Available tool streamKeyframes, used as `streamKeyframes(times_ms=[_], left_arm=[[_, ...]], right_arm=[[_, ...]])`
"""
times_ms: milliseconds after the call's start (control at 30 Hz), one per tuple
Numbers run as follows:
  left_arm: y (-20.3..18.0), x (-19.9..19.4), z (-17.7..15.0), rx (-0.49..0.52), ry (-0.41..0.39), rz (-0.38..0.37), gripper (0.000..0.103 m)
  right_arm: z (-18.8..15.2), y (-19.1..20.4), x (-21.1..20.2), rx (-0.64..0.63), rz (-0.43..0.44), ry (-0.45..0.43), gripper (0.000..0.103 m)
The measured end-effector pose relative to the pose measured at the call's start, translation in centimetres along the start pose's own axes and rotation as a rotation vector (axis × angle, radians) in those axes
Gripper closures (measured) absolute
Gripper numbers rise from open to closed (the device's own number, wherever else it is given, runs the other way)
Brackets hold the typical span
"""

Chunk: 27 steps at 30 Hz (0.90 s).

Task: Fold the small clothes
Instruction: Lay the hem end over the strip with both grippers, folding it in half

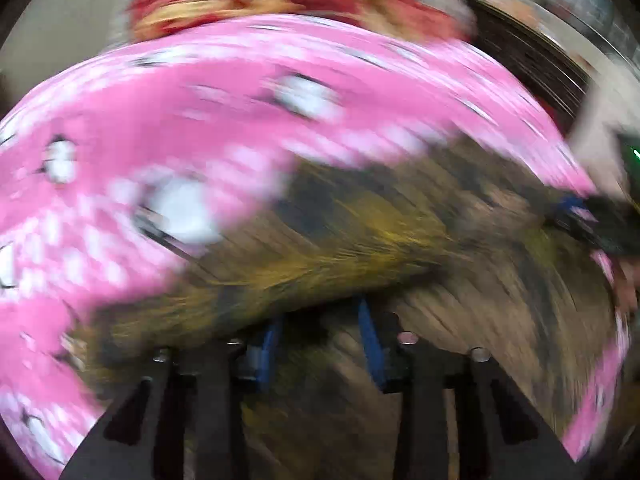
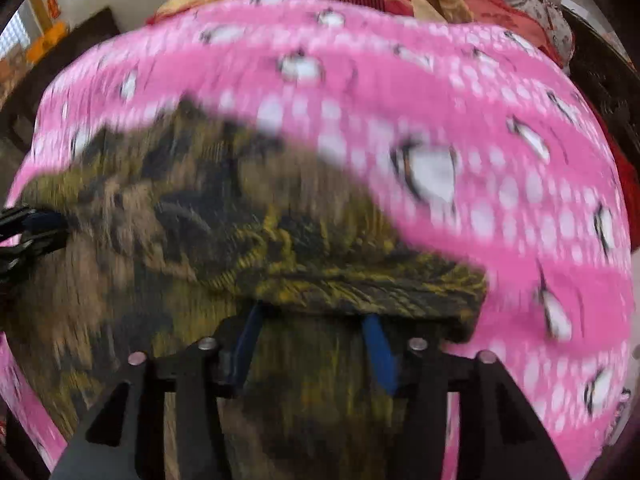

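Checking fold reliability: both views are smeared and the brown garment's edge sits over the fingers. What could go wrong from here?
1. The brown garment drapes its near edge over the left gripper and right gripper, fingers apart; it could snag and drag the fold open.
2. The pink penguin sheet lies directly underneath; a regrasp may pinch it too.
3. Blur hides the garment's edges.

Matte black hand-held gripper frames, angular linkages, round silver pins, blue pads.
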<state>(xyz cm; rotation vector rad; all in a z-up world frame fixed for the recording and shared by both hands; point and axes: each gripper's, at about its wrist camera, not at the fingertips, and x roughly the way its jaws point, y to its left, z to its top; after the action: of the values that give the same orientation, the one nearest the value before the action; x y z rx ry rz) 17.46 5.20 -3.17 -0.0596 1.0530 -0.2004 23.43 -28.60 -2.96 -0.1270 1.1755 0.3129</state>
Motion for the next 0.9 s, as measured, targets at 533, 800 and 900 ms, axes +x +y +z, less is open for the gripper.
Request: streamKeyframes(times_ms=[533, 800, 900], left_arm=[[2.8, -0.8, -5.3, -0.253, -0.243, -0.047, 0.087], [3.0, -0.9, -5.8, -0.275, -0.254, -0.075, 0.087], [3.2, -0.9, -5.8, -0.28, -0.256, -0.079, 0.087]], right_arm=[[-2.5, -0.7, 0.5, 0.24, -0.066, -0.276, 0.048], [-2.4, -1.3, 0.8, 0.244, 0.029, -0.282, 0.028], [-2.3, -1.3, 1.1, 0.24, 0.063, -0.278, 0.02]])
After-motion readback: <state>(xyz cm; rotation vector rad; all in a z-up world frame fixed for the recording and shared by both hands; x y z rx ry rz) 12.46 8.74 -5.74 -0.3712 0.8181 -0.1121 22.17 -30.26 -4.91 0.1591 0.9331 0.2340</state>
